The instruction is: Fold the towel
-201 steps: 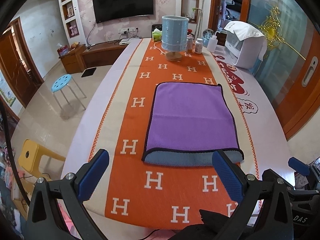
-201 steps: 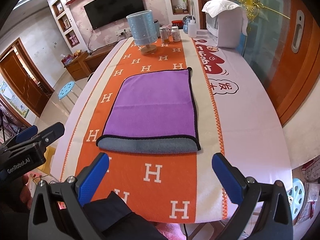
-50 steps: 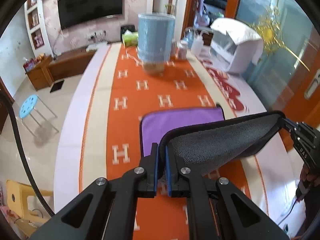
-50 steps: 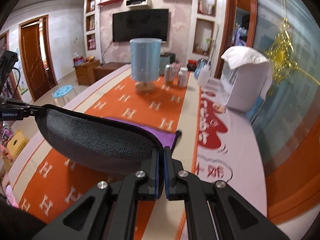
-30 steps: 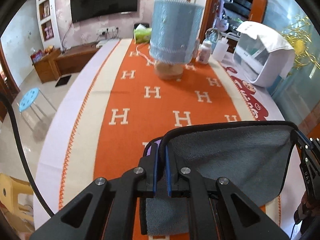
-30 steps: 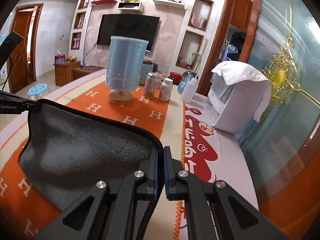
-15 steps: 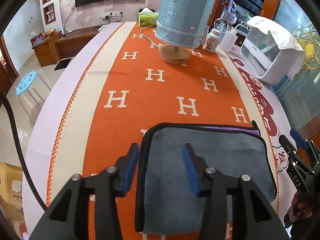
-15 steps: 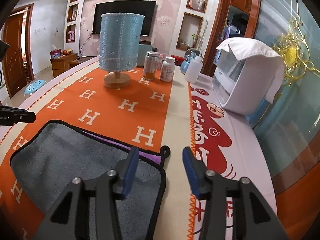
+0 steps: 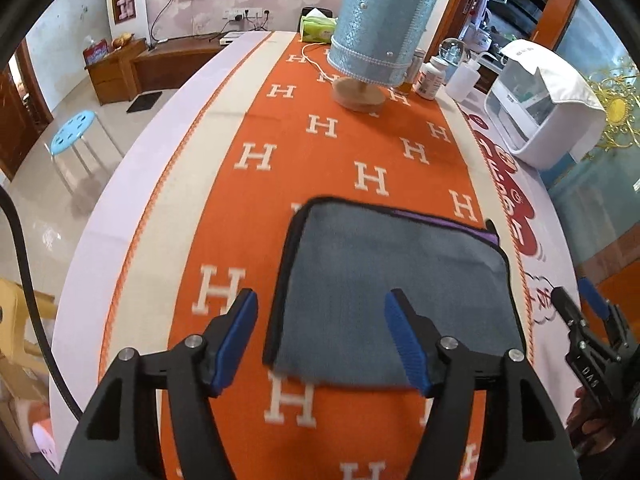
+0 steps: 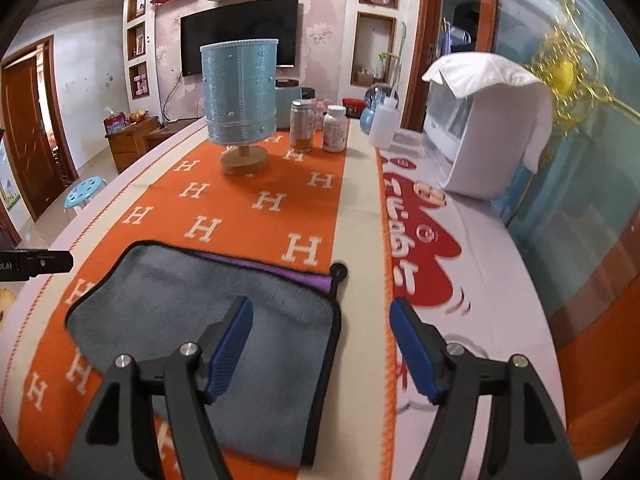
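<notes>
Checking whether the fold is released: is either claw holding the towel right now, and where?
Nothing is held. The left claw and right claw are both open above the towel, which lies folded on the table runner.

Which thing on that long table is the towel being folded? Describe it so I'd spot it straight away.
Start at the orange runner with white H letters down the long table. At its near end, before the blue lamp, lies the towel: a flat grey rectangle edged in black. A purple strip peeking out along its far edge marks it; nothing else there is cloth lying folded.
</notes>
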